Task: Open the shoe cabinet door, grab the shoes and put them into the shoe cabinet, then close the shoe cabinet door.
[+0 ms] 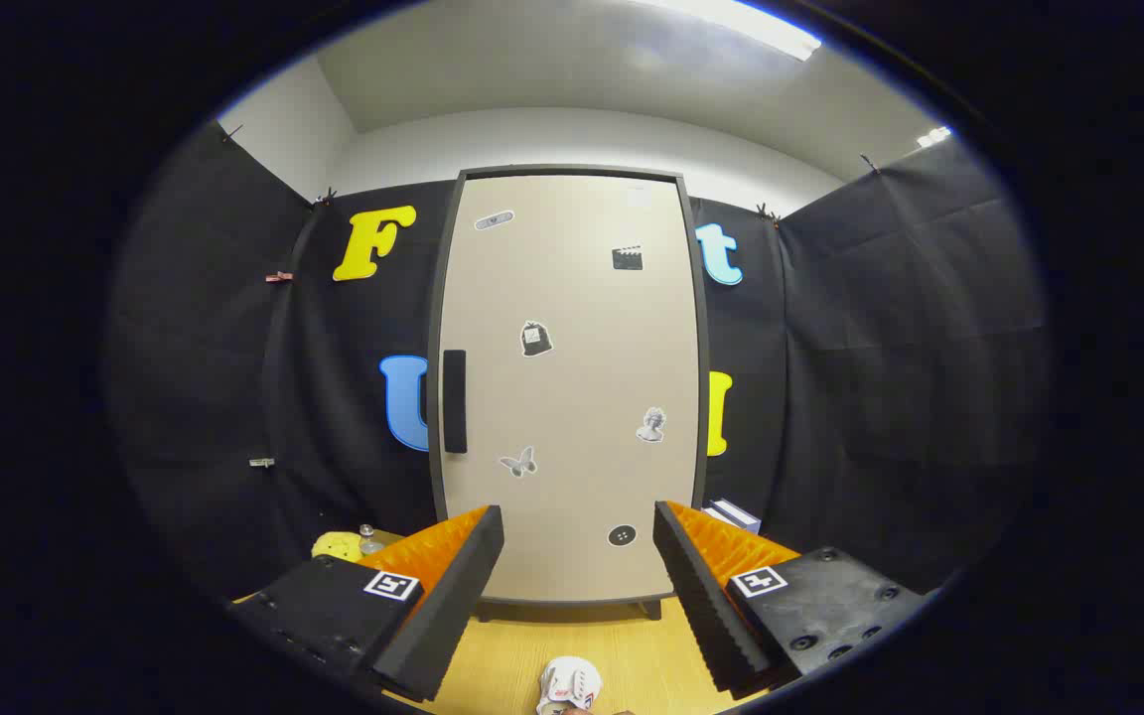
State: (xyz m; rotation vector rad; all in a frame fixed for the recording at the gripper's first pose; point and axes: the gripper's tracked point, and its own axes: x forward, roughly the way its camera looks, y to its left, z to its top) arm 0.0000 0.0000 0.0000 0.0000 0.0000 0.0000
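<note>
Two fingers of your gripper (pixel 578 556) stand wide apart and hold nothing. Low between them, on the bench (pixel 632 660), lies a white shoe (pixel 569 685), close under the gripper. Beyond the fingers stands the shoe cabinet (pixel 572 387), its door (pixel 582 298) shut. The dark handle (pixel 454 401) runs upright along the door's left edge, ahead of your left finger and higher. I judge the door comes first: go up and left to that handle.

Black cloth walls (pixel 890 328) hang on both sides beyond the fingers, with a white wall (pixel 572 139) and a ceiling (pixel 552 60) carrying a bright light strip (pixel 751 22) above, and a wooden desk (pixel 632 655) below.
</note>
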